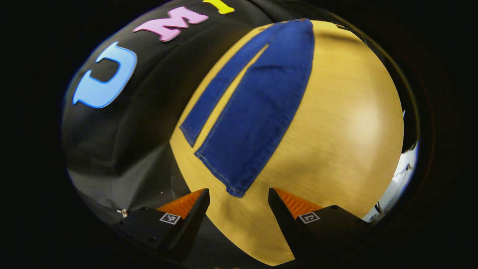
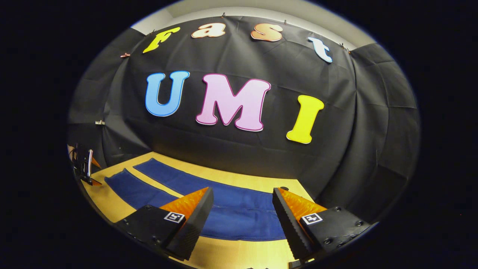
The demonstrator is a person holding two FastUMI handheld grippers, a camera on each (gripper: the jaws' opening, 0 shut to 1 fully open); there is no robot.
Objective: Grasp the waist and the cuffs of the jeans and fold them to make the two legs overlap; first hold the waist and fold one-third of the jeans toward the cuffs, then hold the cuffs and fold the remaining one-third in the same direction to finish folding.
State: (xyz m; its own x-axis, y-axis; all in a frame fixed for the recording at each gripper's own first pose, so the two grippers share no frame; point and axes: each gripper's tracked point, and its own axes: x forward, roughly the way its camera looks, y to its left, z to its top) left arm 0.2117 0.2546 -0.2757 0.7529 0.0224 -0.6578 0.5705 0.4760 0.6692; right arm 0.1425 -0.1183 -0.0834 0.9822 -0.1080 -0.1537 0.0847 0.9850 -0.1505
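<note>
Jeans [image 1: 257,104] lie flat on the table [image 1: 343,130], legs apart; left claw [image 1: 239,203] and right claw [image 2: 242,203] both spread, empty.

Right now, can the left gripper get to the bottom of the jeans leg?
Probably yes. The left gripper is open, and the near cuff of the jeans lies flat on the wooden table just ahead of its fingers, with nothing between them.
</note>
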